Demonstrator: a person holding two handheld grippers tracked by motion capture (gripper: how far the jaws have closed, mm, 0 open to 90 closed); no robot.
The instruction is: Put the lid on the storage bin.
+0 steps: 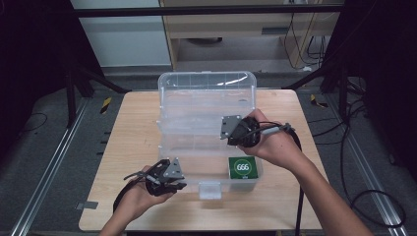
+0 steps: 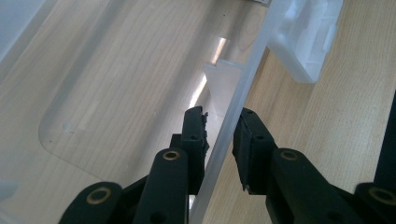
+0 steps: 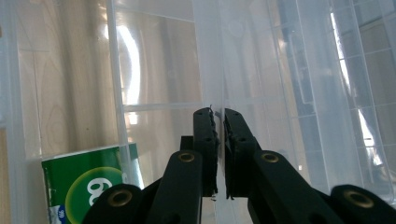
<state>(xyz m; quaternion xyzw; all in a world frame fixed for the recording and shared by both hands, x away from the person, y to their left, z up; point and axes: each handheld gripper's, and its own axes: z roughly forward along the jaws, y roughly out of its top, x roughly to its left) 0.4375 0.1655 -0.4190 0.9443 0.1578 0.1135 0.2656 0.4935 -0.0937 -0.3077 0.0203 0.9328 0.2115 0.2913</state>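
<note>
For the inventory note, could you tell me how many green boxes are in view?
1: a green box sits in the clear storage box's front right compartment; others may hide behind glare.

The left tool (image 1: pixel 164 179) is black, with a grey three-cornered plate (image 1: pixel 174 168) on its top that carries small dark screws at the corners. The right tool (image 1: pixel 244 132) has the same black body and the same kind of grey plate (image 1: pixel 229 127). A thick black cable (image 1: pixel 298 196) runs from the right tool along the forearm, and a black cable (image 1: pixel 123 192) trails from the left tool also. In the gripper views, each jaw is a matt black bar with round brass-coloured pivot rings (image 2: pixel 171 155) and small sunk screw holes. The inner pads (image 2: pixel 204 135) look rough and a little worn at the edges. Both forearms are bare, with no sleeve visible.
</note>
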